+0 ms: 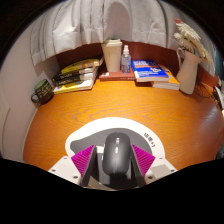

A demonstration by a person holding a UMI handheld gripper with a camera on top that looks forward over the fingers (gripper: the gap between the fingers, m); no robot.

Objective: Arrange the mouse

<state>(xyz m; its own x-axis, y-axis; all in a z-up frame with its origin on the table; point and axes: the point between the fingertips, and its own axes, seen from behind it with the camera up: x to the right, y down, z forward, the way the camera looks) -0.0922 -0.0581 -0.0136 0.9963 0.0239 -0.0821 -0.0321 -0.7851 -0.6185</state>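
Mouse [117,157], dark and rounded, sits between the fingers [85,160], whose magenta pads look pressed to both its flanks, so it seems gripped over a white mat [112,130]. It should be light, rigid and smooth-shelled, likely slippery; the flat sides near the middle are the sound place to hold. Beyond lies the bare orange surface [100,100]. Farther off stand stacked books [77,74], a white bottle [112,53], a blue book [154,73] and a pale container [187,70] against the curtain [80,25].
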